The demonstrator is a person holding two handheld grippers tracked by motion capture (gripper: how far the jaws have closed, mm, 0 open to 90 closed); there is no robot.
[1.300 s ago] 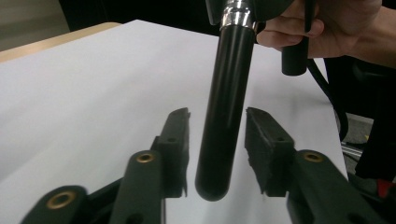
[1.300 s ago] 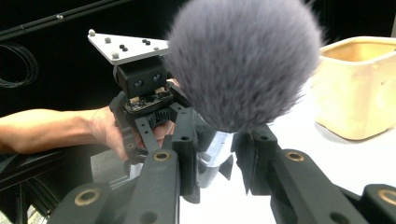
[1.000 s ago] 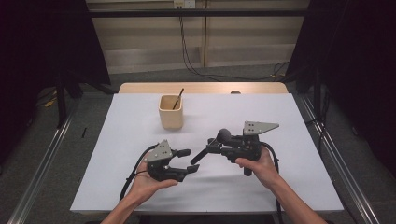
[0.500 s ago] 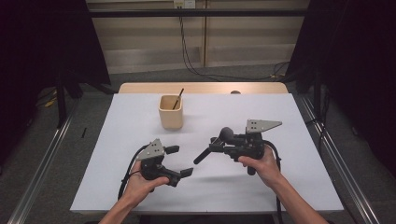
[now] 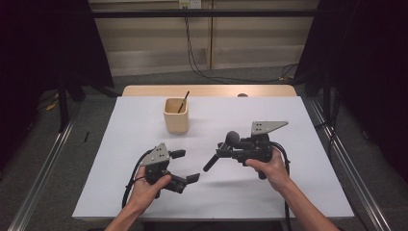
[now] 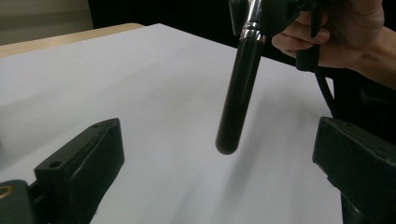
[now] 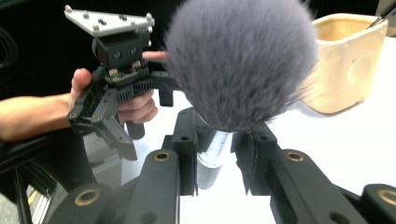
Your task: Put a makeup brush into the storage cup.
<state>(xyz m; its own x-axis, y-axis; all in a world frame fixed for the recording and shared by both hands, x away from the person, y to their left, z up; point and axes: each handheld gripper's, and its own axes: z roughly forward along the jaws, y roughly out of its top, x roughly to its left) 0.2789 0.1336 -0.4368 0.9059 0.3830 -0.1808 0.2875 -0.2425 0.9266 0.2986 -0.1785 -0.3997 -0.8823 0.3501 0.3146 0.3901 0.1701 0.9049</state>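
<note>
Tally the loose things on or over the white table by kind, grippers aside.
Makeup brush, clamped in the right gripper: 1
Beige cup: 1
Thin dark stick leaning in the cup: 1
Total: 3
The left gripper stands open with nothing between its jaws.

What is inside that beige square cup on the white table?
A thin dark stick leans out of the beige square cup, its top end rising above the rim at the right side. The cup's walls hide the stick's lower end and anything else at the bottom.
</note>
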